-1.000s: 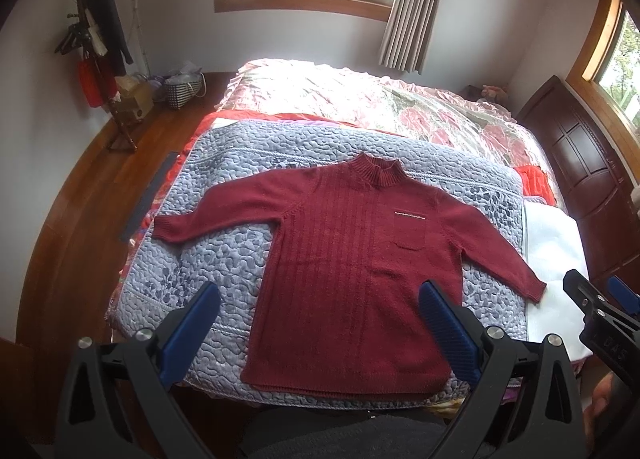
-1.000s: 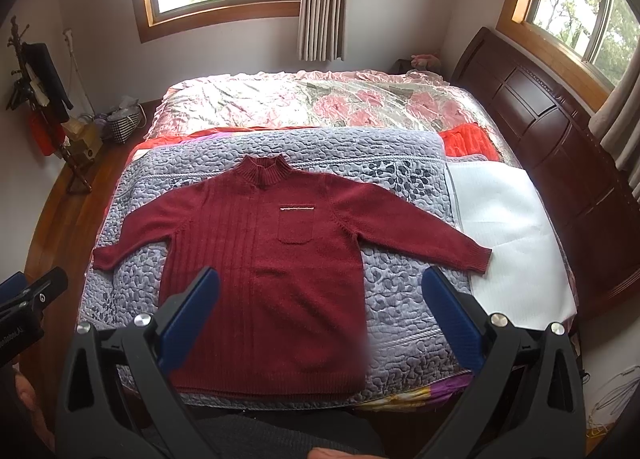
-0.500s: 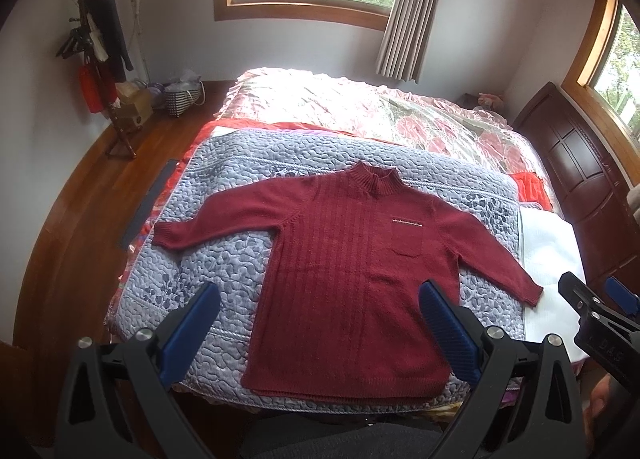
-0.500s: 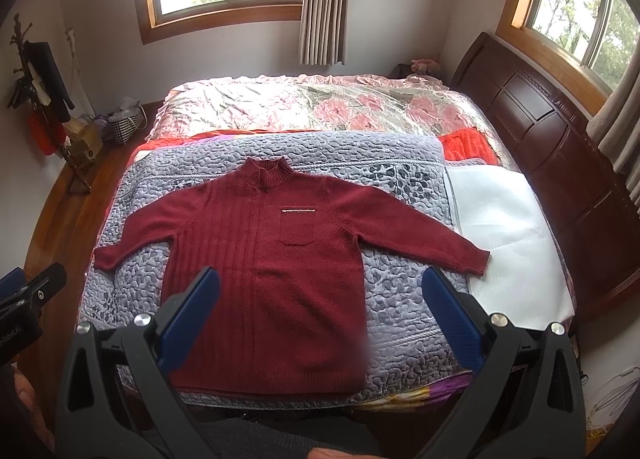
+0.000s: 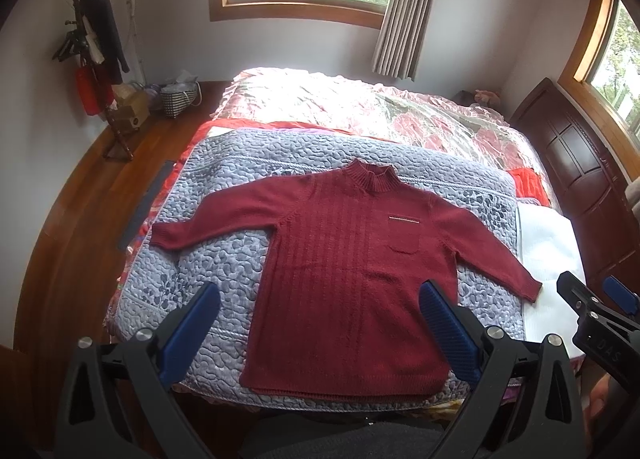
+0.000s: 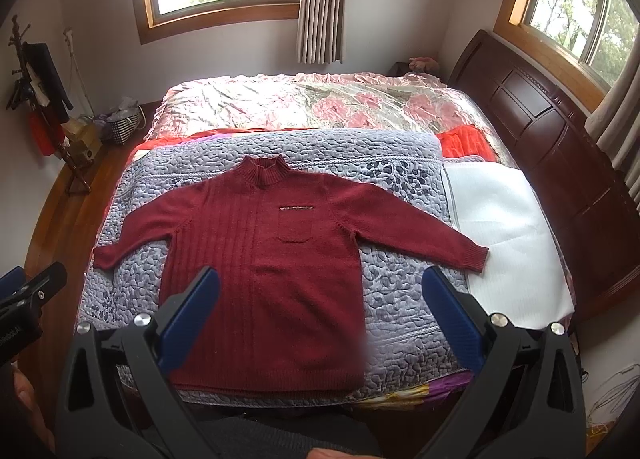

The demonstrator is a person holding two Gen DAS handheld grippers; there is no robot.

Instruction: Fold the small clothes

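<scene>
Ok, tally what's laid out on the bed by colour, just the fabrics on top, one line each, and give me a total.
Dark red: 1, the sweater
Grey-blue: 1, the quilted blanket
White: 1, the white sheet
Orange-red: 1, the orange-red cloth
Pink floral: 1, the floral bedspread
Total: 5

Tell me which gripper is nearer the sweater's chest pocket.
Right, though narrowly. The right gripper hovers open just right of the chest pocket; the left gripper hovers open left of it, above the hem.
</scene>
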